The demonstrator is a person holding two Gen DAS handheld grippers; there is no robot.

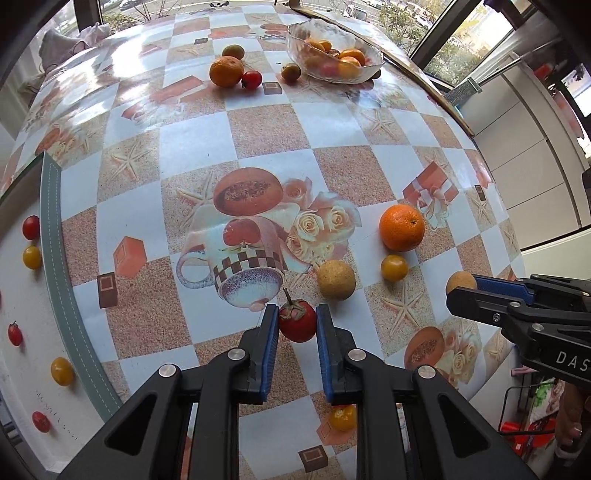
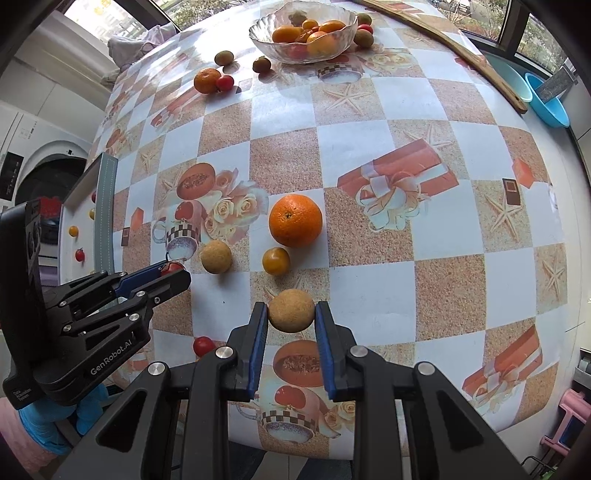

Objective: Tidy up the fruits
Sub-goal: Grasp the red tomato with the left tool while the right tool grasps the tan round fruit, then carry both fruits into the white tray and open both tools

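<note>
The left gripper [image 1: 297,325] pinches a small red tomato [image 1: 297,320] with a green stem, so it can likely go on the white tray [image 1: 22,295] at the left, where other little red and yellow tomatoes lie. The right gripper [image 2: 291,314] squeezes a round tan fruit [image 2: 291,310] just above the worktop [image 2: 369,122]. It may be meant for the glass bowl [image 2: 266,40] at the far end, which holds orange fruits.

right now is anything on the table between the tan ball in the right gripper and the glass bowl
Yes. The large orange and a yellow tomato lie on the table between the tan ball in the right gripper and the glass bowl.
</note>
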